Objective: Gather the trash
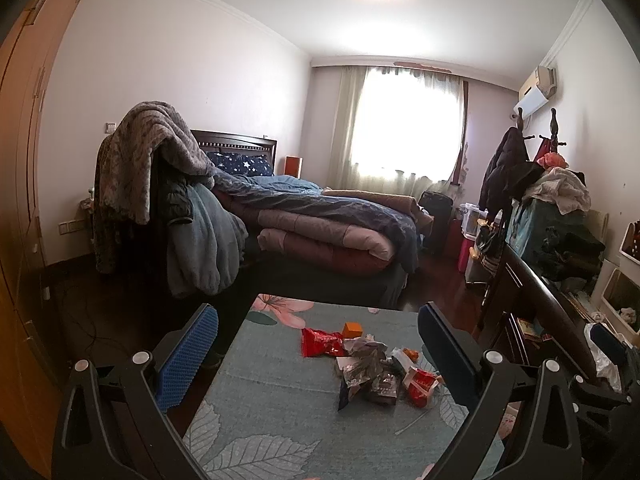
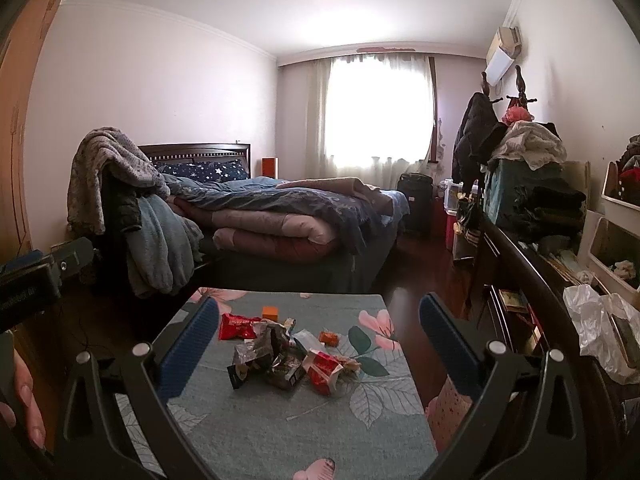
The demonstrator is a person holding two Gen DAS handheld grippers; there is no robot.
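- the left hand-held gripper (image 1: 318,354) hangs above the counter (image 1: 260,420) with its two blue fingers (image 1: 188,356) wide apart. nothing is between them.
- the right hand-held gripper (image 2: 320,346) also hangs over the counter (image 2: 260,432), fingers far apart, holding nothing.
- the counter has a blue-green cloth with big leaves and pink flowers on it.
- the trash pile (image 1: 376,372) sits in the lower middle of the left view, a bit to the right on the cloth. in the right view the trash pile (image 2: 284,356) lies in the lower middle, between the two fingers as seen from the camera.
- a red snack bag (image 1: 322,342) lies at the left of the pile. a small orange box (image 1: 352,330) stands just behind it.
- a red and white wrapper (image 2: 322,366) lies at the right side of the pile, and a small orange wrapper (image 2: 329,337) sits near the far right edge of it.
- a thin white stick (image 1: 412,426) lies on the cloth just in front of the pile.
- a bed (image 1: 320,216) with piled blankets fills the middle of both views.
- a white plastic bag (image 2: 596,328) sits at the right edge of the right view.
- part of a hand (image 2: 28,408) shows at the lower left of the right view.
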